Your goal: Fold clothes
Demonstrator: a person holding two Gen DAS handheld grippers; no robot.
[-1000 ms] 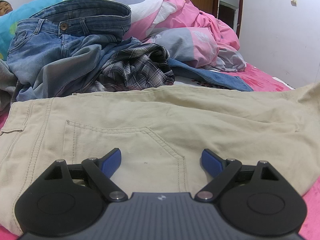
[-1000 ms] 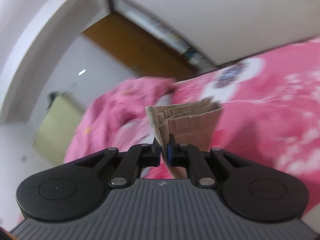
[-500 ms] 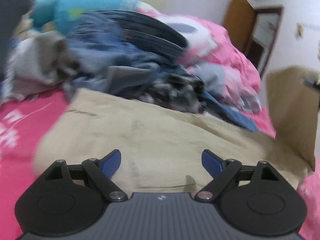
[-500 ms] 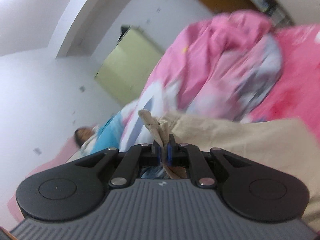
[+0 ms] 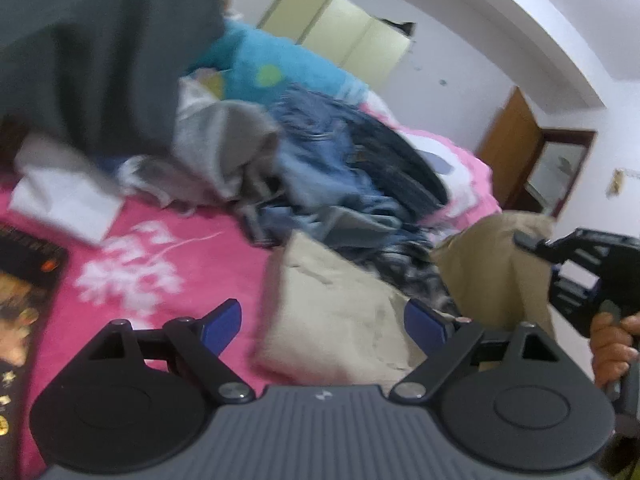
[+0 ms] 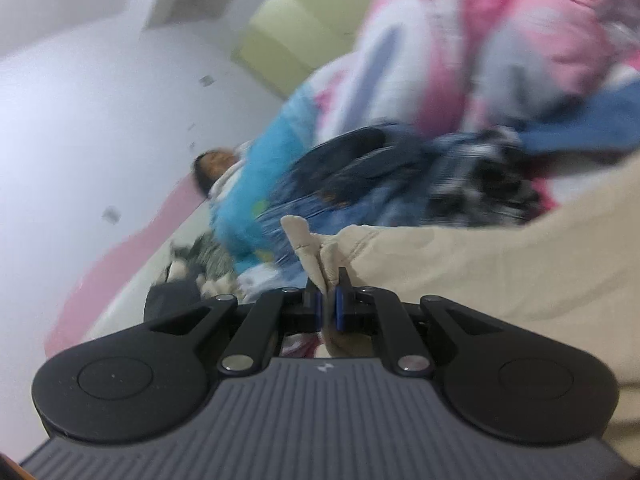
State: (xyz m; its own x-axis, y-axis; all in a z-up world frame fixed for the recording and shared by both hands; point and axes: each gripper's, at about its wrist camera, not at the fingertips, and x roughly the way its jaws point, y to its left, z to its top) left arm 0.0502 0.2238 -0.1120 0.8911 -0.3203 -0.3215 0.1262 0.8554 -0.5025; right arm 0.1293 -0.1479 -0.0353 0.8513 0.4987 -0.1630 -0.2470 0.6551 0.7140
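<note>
Beige trousers (image 5: 336,312) lie on the pink bed sheet (image 5: 168,240). One end of them (image 5: 492,264) is lifted and carried over the rest by my right gripper (image 5: 524,240), seen at the right edge with a hand on its handle. In the right wrist view that gripper (image 6: 328,304) is shut on a bunched fold of the beige trousers (image 6: 480,272). My left gripper (image 5: 322,318) hangs open above the near edge of the trousers, with nothing between its blue pads (image 5: 224,320).
Behind the trousers is a pile of jeans (image 5: 352,168), a plaid shirt (image 5: 412,268) and grey garments (image 5: 224,148). A pink quilt (image 6: 500,36) and a blue blanket (image 5: 272,68) lie further back, where a person (image 6: 212,164) rests. A dark book (image 5: 24,288) sits at left.
The right gripper swung the held trouser end across toward the pile, folding it over. The left gripper moved left and rolled, staying open; its view now shows the pink sheet and book.
</note>
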